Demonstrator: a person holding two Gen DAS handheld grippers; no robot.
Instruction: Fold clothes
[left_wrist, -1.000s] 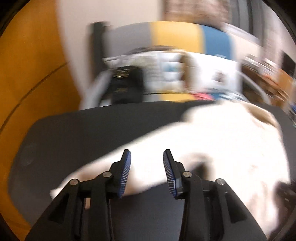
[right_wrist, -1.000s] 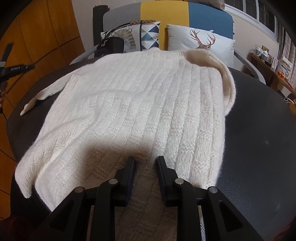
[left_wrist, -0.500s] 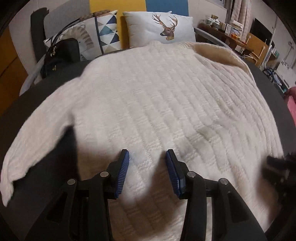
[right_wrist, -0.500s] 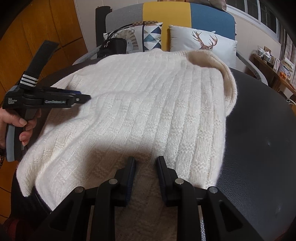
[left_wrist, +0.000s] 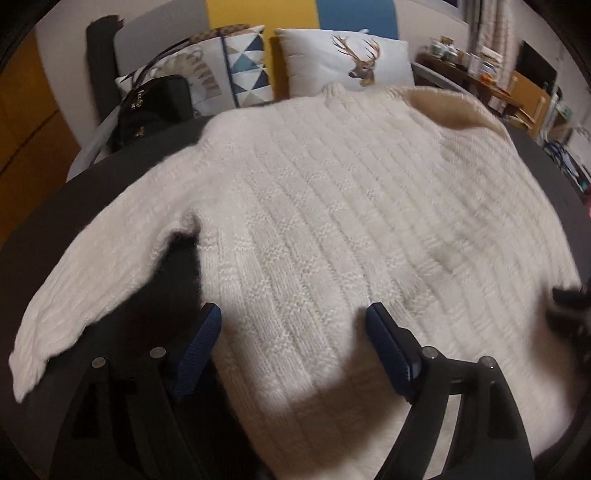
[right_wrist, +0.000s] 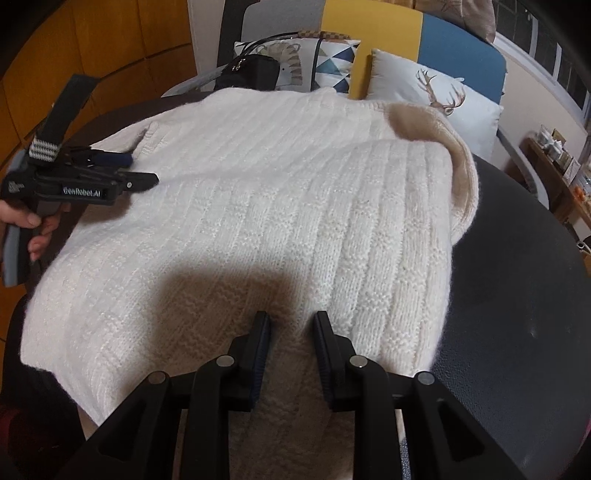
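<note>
A cream knitted sweater (left_wrist: 332, 221) lies spread on a dark round table (left_wrist: 55, 206), also in the right wrist view (right_wrist: 258, 206). Its left sleeve (left_wrist: 92, 288) stretches toward the table's left edge; its right side is folded over the body. My left gripper (left_wrist: 293, 336) is open wide, hovering over the sweater's lower left body near the armpit; it also shows in the right wrist view (right_wrist: 122, 173). My right gripper (right_wrist: 290, 332) stands over the sweater's hem, jaws a narrow gap apart with knit between them; whether it grips is unclear.
A sofa behind the table holds a deer cushion (left_wrist: 351, 62), a triangle-pattern cushion (left_wrist: 236, 74) and a black handbag (left_wrist: 155, 107). Bare table (right_wrist: 517, 295) lies right of the sweater. A side table with clutter (right_wrist: 554, 158) stands at far right.
My left gripper has swung from the table's left edge over the sweater and opened its jaws much wider. My right gripper has stayed in place at the hem.
</note>
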